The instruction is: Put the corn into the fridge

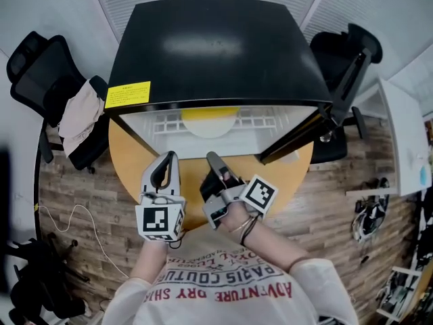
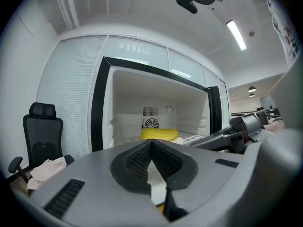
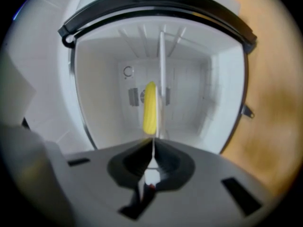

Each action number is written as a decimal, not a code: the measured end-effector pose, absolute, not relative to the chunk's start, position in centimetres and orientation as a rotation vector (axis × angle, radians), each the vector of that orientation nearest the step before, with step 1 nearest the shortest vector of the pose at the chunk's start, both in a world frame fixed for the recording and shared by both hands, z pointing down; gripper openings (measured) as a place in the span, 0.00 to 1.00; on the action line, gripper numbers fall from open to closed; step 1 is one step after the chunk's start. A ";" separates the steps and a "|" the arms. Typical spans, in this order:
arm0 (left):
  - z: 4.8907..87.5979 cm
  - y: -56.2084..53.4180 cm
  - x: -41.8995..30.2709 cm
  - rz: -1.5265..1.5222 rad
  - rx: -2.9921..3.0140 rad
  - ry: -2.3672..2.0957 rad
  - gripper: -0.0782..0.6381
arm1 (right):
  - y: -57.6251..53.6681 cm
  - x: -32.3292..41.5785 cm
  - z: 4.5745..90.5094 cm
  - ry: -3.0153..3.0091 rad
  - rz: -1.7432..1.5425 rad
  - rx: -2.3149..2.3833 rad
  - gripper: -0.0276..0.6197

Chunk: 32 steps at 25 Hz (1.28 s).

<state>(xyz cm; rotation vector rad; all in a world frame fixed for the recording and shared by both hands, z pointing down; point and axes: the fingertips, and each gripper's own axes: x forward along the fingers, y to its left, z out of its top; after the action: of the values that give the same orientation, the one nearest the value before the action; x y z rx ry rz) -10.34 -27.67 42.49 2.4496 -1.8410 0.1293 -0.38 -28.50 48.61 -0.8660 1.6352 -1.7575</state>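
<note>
The left gripper [image 1: 168, 160] pointed level at the open fridge [image 1: 203, 46]. The right gripper [image 1: 214, 160] beside it was rolled sideways. Both had fingers pressed together, empty. The corn [image 1: 210, 114] lay inside, straight beyond the fingertips.

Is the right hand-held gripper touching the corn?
Apart. Head view: the right hand-held gripper is outside the fridge, the corn deep inside, bare shelf between them.

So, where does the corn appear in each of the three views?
Head view: corn upper centre, inside the open fridge.
Left gripper view: corn at centre, lying deep inside the fridge.
Right gripper view: corn at centre, a vertical yellow bar.
Shared landmark: the fridge's black frame.
</note>
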 end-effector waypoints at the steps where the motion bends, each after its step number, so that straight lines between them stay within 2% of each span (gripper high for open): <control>1: 42.4 -27.3 -10.3 0.126 2.452 -1.835 0.14 | -28.2 -0.2 48.4 1.678 -1.730 -0.872 0.09; 6: 42.2 -25.6 -10.2 0.123 2.473 -1.811 0.14 | -27.2 0.8 47.1 2.015 -1.473 -1.026 0.09; 11: 42.5 -24.0 -10.4 0.136 2.486 -1.780 0.14 | -26.6 3.0 48.1 2.324 -1.134 -1.386 0.09; 17: 42.1 -22.9 -10.2 0.129 2.514 -1.751 0.14 | -25.1 3.3 44.8 2.693 -0.374 -1.576 0.09; 24: 42.0 -22.1 -9.9 0.142 2.538 -1.720 0.14 | -23.8 2.6 40.9 2.841 0.227 -1.556 0.09; 32: 41.6 -22.1 -10.4 0.138 2.547 -1.738 0.14 | -23.0 1.3 40.2 2.885 0.265 -1.491 0.09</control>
<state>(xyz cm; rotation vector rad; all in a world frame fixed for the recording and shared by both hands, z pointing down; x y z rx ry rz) -10.37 -22.14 41.58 2.5472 -1.7382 0.1384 1.30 -22.96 40.21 -1.4910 2.8851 0.2651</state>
